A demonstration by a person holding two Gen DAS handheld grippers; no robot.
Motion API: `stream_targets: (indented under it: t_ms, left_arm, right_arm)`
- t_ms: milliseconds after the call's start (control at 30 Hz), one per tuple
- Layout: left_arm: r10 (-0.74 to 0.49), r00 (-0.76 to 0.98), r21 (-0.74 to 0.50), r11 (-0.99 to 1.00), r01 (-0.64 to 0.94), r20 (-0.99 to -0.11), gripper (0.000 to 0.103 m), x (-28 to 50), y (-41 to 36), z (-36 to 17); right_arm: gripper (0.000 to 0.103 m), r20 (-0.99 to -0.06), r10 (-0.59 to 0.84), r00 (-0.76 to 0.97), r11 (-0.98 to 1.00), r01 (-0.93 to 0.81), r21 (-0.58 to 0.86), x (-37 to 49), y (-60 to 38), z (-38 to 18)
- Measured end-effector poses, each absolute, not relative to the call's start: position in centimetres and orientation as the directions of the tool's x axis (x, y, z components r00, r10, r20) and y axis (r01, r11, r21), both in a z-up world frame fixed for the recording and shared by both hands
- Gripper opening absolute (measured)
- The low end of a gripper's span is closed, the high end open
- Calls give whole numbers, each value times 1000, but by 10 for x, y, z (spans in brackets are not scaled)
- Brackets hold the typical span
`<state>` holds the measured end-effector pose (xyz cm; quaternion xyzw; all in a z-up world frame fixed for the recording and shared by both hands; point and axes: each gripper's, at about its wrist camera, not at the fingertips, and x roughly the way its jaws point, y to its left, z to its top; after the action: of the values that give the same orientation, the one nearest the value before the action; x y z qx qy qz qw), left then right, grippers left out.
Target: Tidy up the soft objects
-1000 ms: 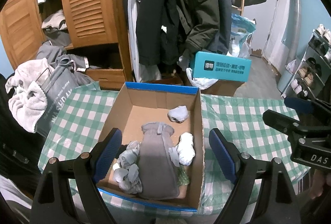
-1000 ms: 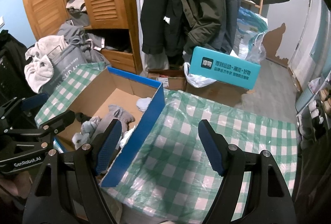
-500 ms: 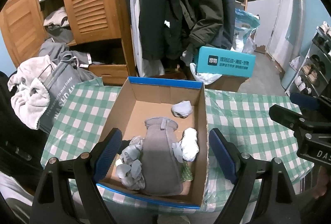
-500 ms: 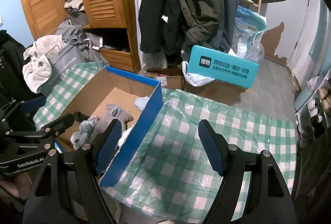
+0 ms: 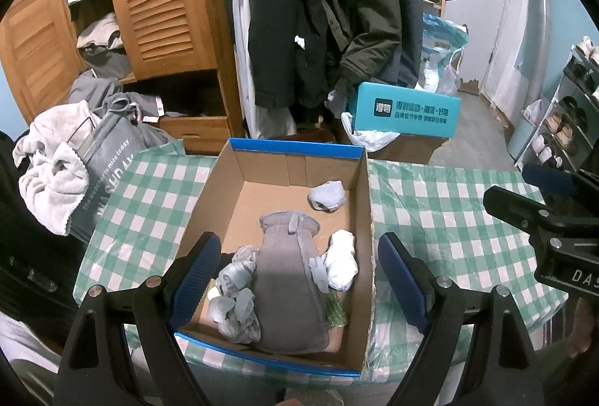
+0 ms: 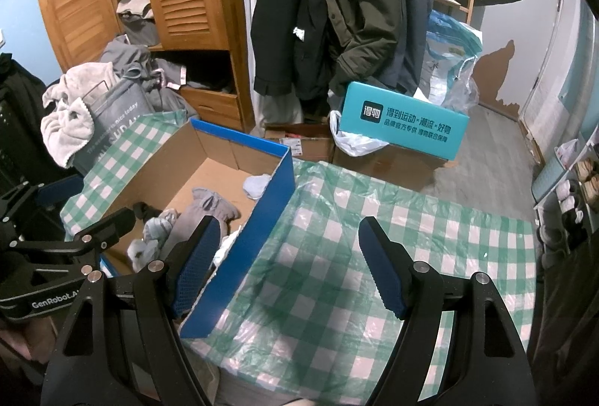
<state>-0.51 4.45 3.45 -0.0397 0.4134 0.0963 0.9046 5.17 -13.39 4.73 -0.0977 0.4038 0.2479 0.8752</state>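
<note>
With both our left tool [image 5: 297,276] and right tool [image 6: 288,261] spread and empty above the worktop [image 6: 337,237], and the soft things piled in the box [image 5: 365,218], we risk snagging its thin wall or pinching two socks [image 5: 236,297] together.

Both grippers [image 5: 297,275] [image 6: 288,263] — black frames, silver screws, ribbed blue pads [image 5: 196,273].

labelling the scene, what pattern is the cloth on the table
Green and white checks on the tablecloth, clearest in the right wrist view.
</note>
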Motion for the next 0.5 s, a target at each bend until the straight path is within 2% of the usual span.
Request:
stream_targets:
  t_ms: [500]
  left_arm:
    - [128, 622, 3, 980, -199, -772, 88, -2, 45, 30]
  right_arm:
    - [76, -756, 356, 549, 857, -514, 30, 52, -134, 47]
